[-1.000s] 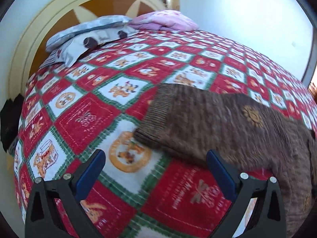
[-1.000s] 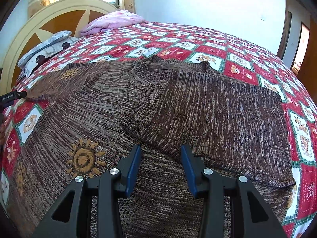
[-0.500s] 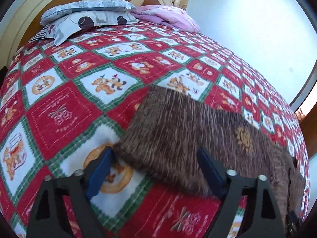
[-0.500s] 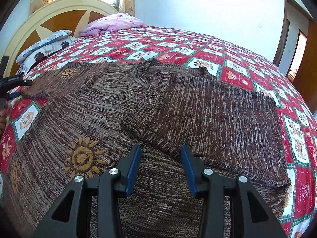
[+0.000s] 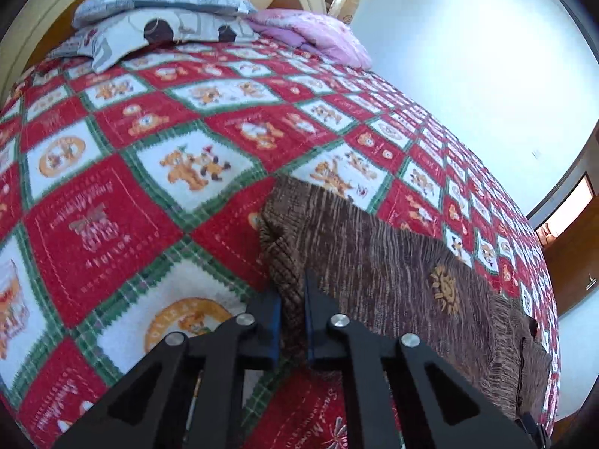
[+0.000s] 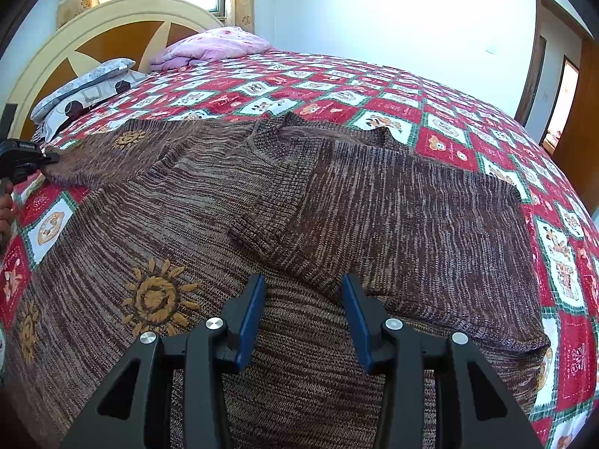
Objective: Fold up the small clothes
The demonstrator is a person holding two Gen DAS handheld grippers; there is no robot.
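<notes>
A brown knit sweater (image 6: 209,217) with orange sun patterns lies flat on the bed. Its right sleeve (image 6: 393,217) is folded across the chest. Its left sleeve (image 5: 393,273) stretches out over the red blanket. My left gripper (image 5: 292,310) is shut on the ribbed cuff (image 5: 280,258) of that sleeve; it also shows in the right wrist view (image 6: 22,157) at the far left. My right gripper (image 6: 303,310) is open and empty, hovering over the sweater's lower body near the folded sleeve's cuff.
The bed is covered by a red, white and green checked blanket (image 6: 374,104). Grey patterned pillows (image 5: 157,18) and a pink quilt (image 6: 213,46) lie by the cream and brown headboard (image 6: 112,33). A white wall and a wooden door (image 6: 572,104) stand on the right.
My left gripper moved forward onto the sleeve cuff and closed on it, from wide open. My right gripper stayed open and nearly still.
</notes>
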